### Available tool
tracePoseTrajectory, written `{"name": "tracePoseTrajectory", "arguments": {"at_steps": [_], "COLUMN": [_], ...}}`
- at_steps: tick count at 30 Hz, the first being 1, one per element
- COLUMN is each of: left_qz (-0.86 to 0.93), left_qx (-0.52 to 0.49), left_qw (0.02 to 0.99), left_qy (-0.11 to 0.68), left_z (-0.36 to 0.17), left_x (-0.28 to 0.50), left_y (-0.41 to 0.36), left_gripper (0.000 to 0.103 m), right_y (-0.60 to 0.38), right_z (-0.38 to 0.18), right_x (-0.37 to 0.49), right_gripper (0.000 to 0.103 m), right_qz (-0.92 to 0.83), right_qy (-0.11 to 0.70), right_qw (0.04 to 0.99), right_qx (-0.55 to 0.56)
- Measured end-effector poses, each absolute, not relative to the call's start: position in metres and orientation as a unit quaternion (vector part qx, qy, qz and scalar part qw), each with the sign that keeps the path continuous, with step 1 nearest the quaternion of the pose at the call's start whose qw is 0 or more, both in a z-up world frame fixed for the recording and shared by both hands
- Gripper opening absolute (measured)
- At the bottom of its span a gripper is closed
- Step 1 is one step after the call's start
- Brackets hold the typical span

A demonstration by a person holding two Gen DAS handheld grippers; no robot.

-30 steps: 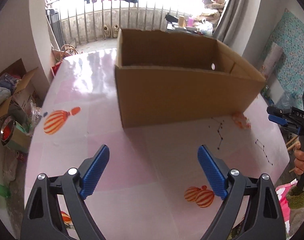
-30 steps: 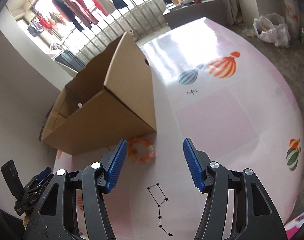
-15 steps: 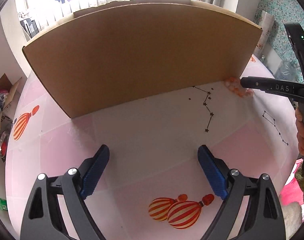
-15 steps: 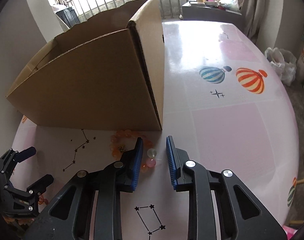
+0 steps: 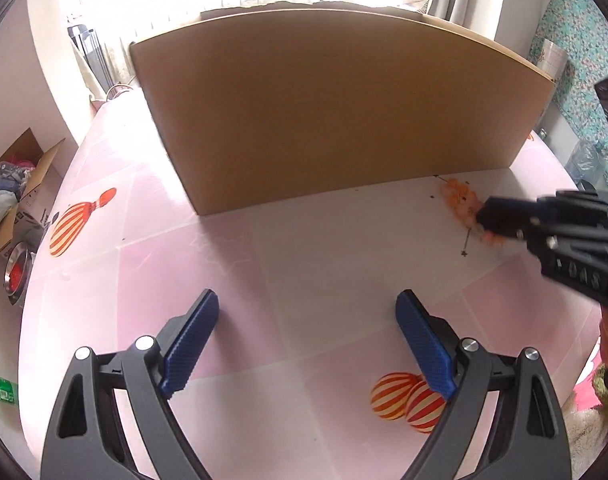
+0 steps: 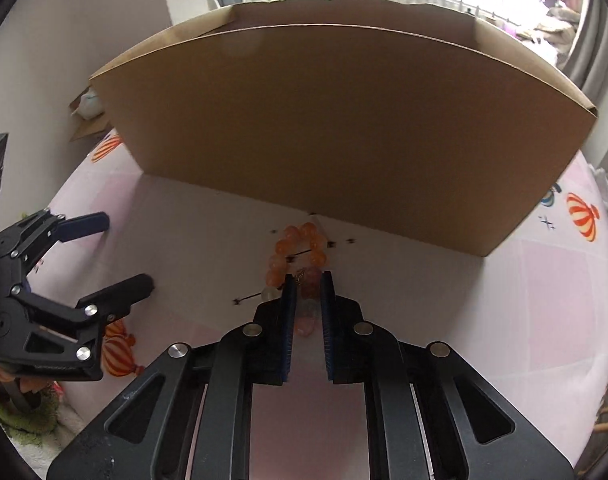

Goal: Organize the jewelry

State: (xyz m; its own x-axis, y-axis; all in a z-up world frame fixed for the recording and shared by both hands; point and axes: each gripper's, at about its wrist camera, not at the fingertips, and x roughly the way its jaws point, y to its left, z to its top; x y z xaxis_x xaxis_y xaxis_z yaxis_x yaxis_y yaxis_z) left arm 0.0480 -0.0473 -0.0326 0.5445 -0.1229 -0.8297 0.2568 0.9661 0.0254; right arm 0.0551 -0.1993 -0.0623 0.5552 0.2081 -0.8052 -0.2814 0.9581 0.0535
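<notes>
An orange bead bracelet (image 6: pixel 300 250) with pale pink pendant beads lies on the pink table just in front of the cardboard box (image 6: pixel 344 128). My right gripper (image 6: pixel 307 284) is shut on the bracelet's near end; the pendant beads sit between the blue pads. The bracelet also shows in the left wrist view (image 5: pixel 460 198), at the tip of the right gripper (image 5: pixel 489 220). My left gripper (image 5: pixel 308 316) is open and empty over the table, well left of the bracelet. It shows open in the right wrist view (image 6: pixel 124 252).
The tall cardboard box (image 5: pixel 336 108) stands close behind the bracelet and blocks the far side. The round table (image 5: pixel 304 240) has balloon prints. Off its left edge are a floor box (image 5: pixel 20 196) and a metal bowl (image 5: pixel 16 278).
My right gripper has closed on the bracelet's near end and swung to face the box's long side. My left gripper stayed open and shifted slightly.
</notes>
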Motion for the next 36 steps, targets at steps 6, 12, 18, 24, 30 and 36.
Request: {"name": "tracePoseTrajectory", "arguments": {"at_steps": [6,12,18,24,30,36], "left_qz": [-0.095,-0.093,-0.092,-0.091,-0.086,-0.126], "left_qx": [0.064,0.061,0.061,0.061,0.059,0.054], "left_qw": [0.879,0.882,0.884,0.885,0.886,0.894], "left_qy": [0.464,0.457,0.454,0.452,0.452,0.427], "left_z": [-0.026,-0.025,-0.028,-0.029,-0.03,-0.015], "left_x": [0.053,0.053,0.05,0.048,0.046,0.042], "left_y": [-0.045,-0.05,-0.047,-0.044,-0.041,-0.055], "left_gripper": [0.09,0.092,0.094,0.094,0.094,0.094], "right_y": [-0.191,-0.219,-0.226,-0.237,-0.26,-0.262], "right_z": [-0.062,-0.043,-0.019,-0.008,-0.041,-0.061], "right_x": [0.048,0.053,0.048,0.046,0.042,0.045], "right_gripper": [0.007,0.007,0.007,0.007,0.007,0.008], "right_qz": [0.171,0.214,0.23,0.179,0.09,0.084], "right_qy": [0.454,0.441,0.415,0.406,0.447,0.46], "right_qw": [0.874,0.86,0.863,0.876,0.873,0.864], "right_qx": [0.008,0.142,0.175,0.19,0.173,0.185]}}
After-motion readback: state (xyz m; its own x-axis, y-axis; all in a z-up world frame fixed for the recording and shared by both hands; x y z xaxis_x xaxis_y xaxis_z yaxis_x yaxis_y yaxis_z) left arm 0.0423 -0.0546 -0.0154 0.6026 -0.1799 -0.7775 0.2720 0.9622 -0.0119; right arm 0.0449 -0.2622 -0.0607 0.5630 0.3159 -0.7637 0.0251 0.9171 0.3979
